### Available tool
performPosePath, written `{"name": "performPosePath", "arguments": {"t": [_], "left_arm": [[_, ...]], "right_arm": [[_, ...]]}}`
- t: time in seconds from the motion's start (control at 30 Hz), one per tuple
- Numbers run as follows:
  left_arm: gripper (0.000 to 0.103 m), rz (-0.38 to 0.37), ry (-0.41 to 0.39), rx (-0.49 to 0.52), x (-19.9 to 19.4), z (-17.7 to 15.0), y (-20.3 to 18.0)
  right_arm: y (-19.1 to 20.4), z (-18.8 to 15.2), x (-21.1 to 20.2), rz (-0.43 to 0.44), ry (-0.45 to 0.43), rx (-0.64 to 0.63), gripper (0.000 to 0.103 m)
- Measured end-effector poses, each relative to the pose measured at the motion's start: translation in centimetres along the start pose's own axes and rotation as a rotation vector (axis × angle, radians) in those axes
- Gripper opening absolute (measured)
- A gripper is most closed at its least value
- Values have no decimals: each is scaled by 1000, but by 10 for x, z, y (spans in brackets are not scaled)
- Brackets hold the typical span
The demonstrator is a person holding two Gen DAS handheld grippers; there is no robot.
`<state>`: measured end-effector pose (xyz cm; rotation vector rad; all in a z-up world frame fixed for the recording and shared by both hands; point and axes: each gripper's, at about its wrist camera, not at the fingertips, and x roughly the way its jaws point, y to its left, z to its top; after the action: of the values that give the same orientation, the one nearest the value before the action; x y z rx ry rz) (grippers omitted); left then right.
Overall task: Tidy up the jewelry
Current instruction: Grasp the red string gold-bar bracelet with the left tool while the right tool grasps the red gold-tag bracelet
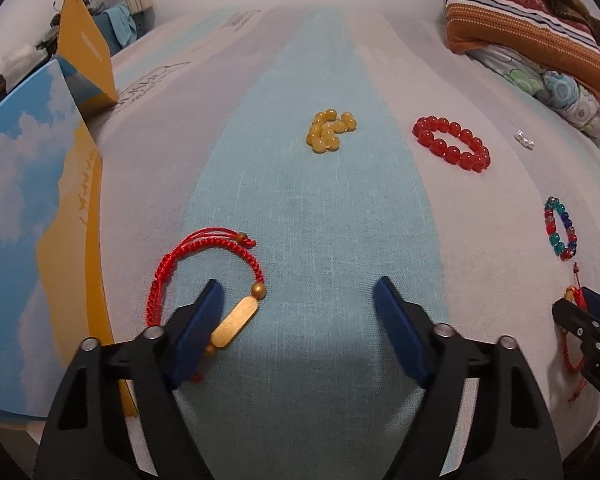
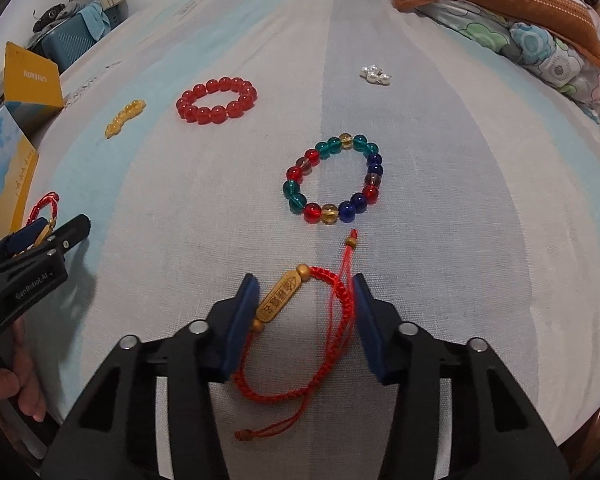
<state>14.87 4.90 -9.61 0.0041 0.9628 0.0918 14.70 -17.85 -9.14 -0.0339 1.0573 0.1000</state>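
My left gripper (image 1: 300, 300) is open over the striped cloth; a red cord bracelet with a gold tablet (image 1: 236, 320) lies against its left finger. My right gripper (image 2: 304, 300) is open around a second red cord bracelet with an engraved gold tablet (image 2: 280, 296), which lies flat between its fingers. Ahead lie a yellow bead bracelet (image 1: 330, 130), bunched up, a red bead bracelet (image 1: 452, 144) (image 2: 216, 100), a multicolour bead bracelet (image 2: 334, 178) (image 1: 560, 228) and a small pearl piece (image 2: 374, 74) (image 1: 524, 140).
A blue-and-yellow box (image 1: 32, 240) with its yellow lid (image 1: 86, 52) raised stands at the left edge of the cloth. Striped and floral pillows (image 1: 540, 40) lie at the far right. Clutter and a blue basket (image 2: 76, 40) sit at the far left.
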Motion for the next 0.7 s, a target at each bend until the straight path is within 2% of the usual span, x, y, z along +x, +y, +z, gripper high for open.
{"name": "performPosePath", "arguments": {"t": [0.07,0.17,0.4,0.47,0.5,0.7], "left_arm": [[59,-5,5,3,-1,-1,0],[48,-11,11,3,-3,-2,0],[28,-19,26,-5,-8,-5,1],[13,-21,31,-6,-9,-5,2],[10,-27,35,-12,-9,-5,3],[8,-60,21,-33,-15,-5,6]], "right_arm": [[0,-1,0,-11,-5,-4,35],[0,-1,-1,-15,-9,-1,28],[2,-2,-4,-38,-26,-9,17],[2,-3,-5,-42,-30,-10,16],[2,-3,-6,-43,-32,-8,15],[0,-4,-11,-35,-46,9,13]]}}
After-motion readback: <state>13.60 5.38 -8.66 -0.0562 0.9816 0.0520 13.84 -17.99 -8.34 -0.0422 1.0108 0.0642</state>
